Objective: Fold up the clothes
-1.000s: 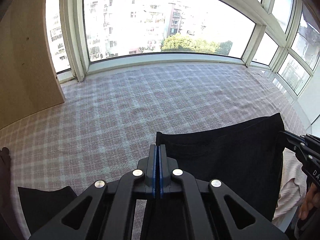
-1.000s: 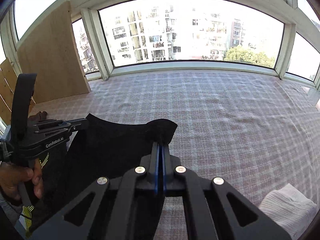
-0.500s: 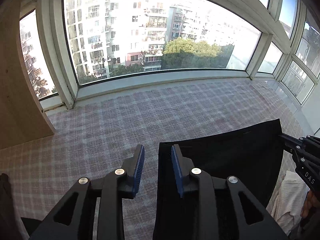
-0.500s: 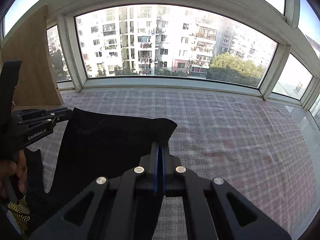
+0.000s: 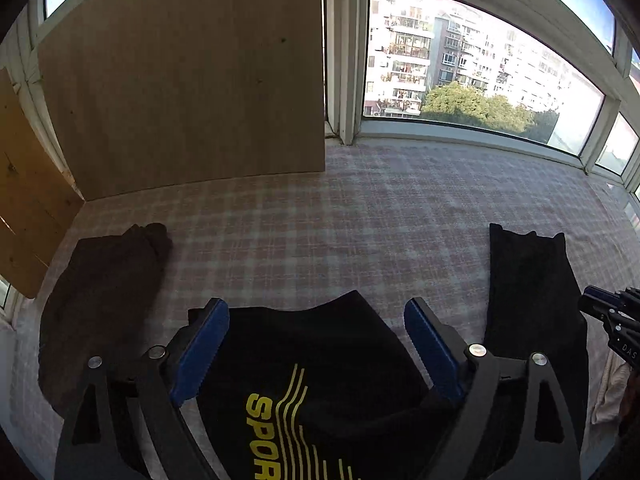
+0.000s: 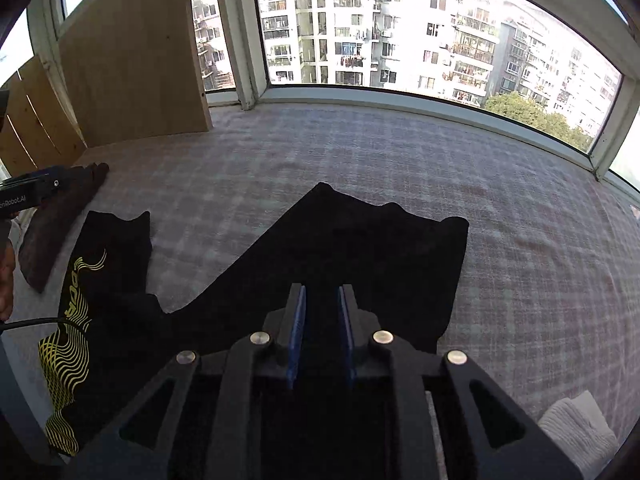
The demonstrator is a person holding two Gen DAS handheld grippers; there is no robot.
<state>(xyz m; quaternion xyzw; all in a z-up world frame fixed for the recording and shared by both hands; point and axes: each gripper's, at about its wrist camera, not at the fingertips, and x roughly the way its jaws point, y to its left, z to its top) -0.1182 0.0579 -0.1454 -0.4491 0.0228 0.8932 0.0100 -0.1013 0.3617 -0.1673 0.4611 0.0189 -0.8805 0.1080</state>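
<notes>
Both your grippers, clamped on the black shirt [image 6: 360, 248] a second ago, are opening their jaws; it lies released on the checked bedspread [image 6: 520, 208], open room beyond.

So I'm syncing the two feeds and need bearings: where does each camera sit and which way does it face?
Left wrist view: rides the left gripper, tilted down at the black printed T-shirt on the checked cover, wooden board and window behind; its jaws are opening, the right gripper at the edge.
Right wrist view: rides the right gripper, above the shirt's plain black part, jaws opening, pads not pressing cloth.
Both share shirt, cover, board, brown garment.
</notes>
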